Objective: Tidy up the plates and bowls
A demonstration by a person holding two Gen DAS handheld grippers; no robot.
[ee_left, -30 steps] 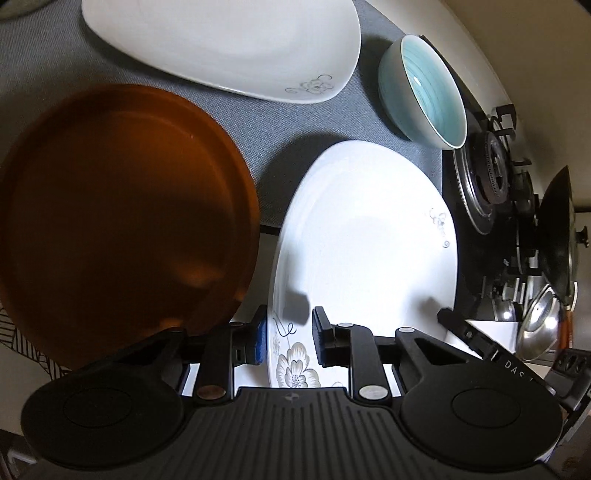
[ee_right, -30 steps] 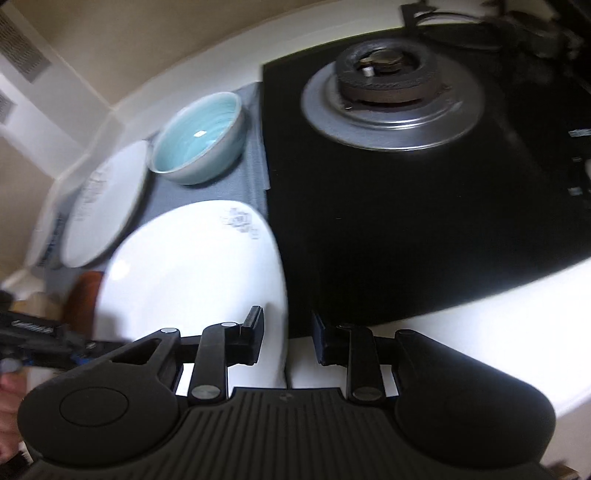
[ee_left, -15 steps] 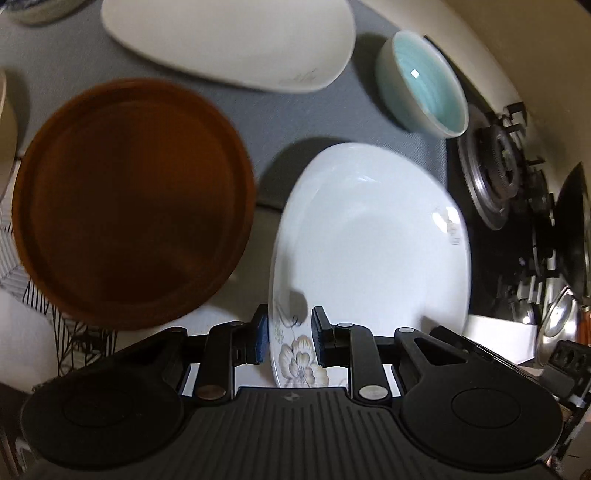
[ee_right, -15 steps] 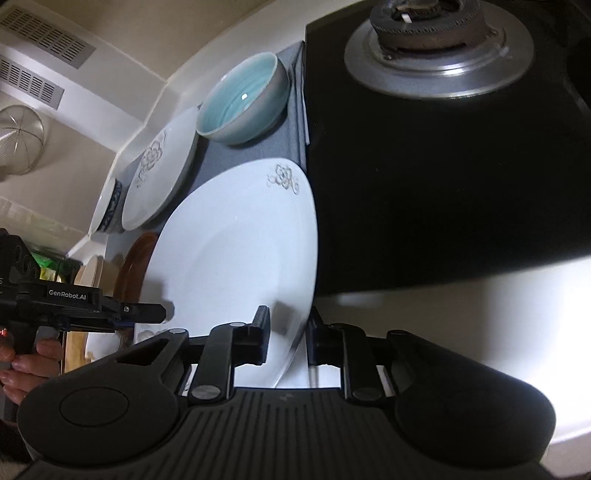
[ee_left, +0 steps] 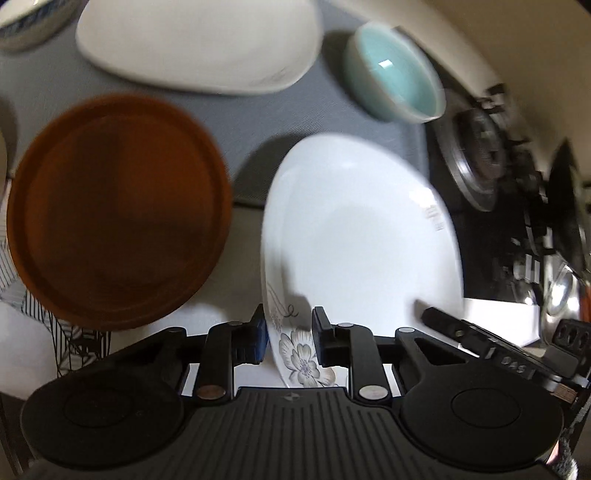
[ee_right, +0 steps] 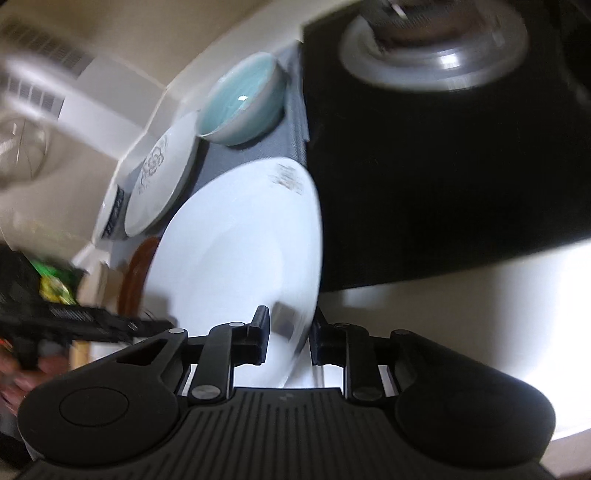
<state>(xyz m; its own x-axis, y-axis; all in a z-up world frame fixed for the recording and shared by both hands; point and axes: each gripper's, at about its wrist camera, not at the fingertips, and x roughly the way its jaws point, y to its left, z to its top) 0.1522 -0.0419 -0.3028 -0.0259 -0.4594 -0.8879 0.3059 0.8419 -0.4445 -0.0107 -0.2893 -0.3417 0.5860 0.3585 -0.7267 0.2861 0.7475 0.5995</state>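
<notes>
A white plate with a flower print (ee_left: pixel 354 236) is held above the counter by both grippers. My left gripper (ee_left: pixel 288 332) is shut on its near rim by the flower. My right gripper (ee_right: pixel 288 332) is shut on the opposite rim of the same plate (ee_right: pixel 236 258). A brown round plate (ee_left: pixel 114 210) lies to the left. A second white plate (ee_left: pixel 199 40) lies at the back on the grey mat (ee_left: pixel 44 81). A light blue bowl (ee_left: pixel 395 70) stands at the back right; it also shows in the right wrist view (ee_right: pixel 240 103).
A black gas hob with a burner (ee_right: pixel 432 48) lies right of the mat, with a pan (ee_left: pixel 565 221) on it. A blue-patterned bowl (ee_left: pixel 26 26) sits at the back left. A white counter edge (ee_right: pixel 461 302) runs along the front.
My right gripper has closed onto the white plate's rim. Both grippers have lifted the plate, and it now sits a little higher and closer to the back.
</notes>
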